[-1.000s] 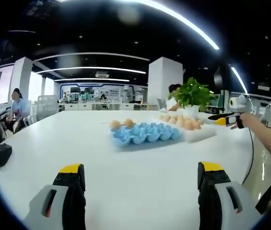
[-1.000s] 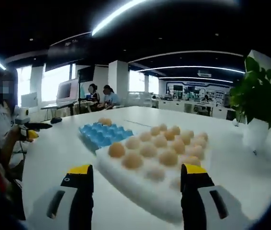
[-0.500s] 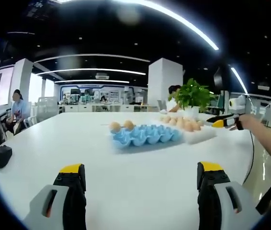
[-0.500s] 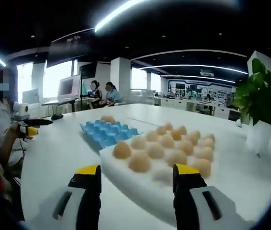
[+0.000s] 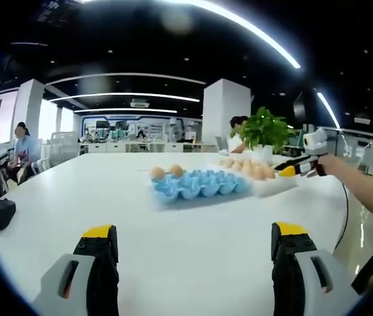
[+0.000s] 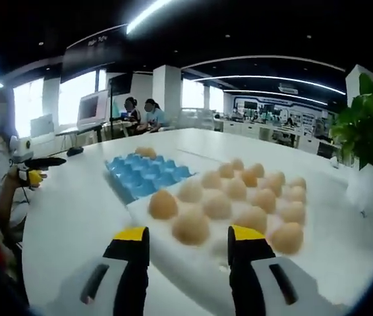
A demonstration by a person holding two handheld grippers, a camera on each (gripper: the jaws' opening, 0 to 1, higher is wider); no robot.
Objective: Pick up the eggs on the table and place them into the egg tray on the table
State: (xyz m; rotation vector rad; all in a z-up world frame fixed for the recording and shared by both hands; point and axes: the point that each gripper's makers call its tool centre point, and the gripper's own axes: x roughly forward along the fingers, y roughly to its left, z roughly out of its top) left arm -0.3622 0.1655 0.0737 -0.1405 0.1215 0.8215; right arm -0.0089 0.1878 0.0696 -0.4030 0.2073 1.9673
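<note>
A blue egg tray (image 5: 203,185) lies mid-table with two brown eggs (image 5: 158,172) at its far left end. Just right of it, a white foam tray (image 5: 275,184) holds several eggs. My left gripper (image 5: 194,230) hangs open over bare table, well short of both trays. In the right gripper view, my right gripper (image 6: 188,234) is open and low over the white foam tray (image 6: 209,253). One front egg (image 6: 191,226) sits between its jaws, untouched. The blue egg tray (image 6: 145,176) lies beyond on the left. My right gripper (image 5: 297,168) reaches over the foam tray's right end.
A potted plant (image 5: 265,130) stands behind the foam tray, and the same plant (image 6: 370,125) shows at the right. A black mouse (image 5: 3,212) lies near the table's left edge. My left gripper (image 6: 33,170) shows at the far left in a hand. People sit at desks beyond.
My right gripper has moved forward and down onto the foam tray's front eggs, and its jaws have narrowed. The left gripper has stayed put.
</note>
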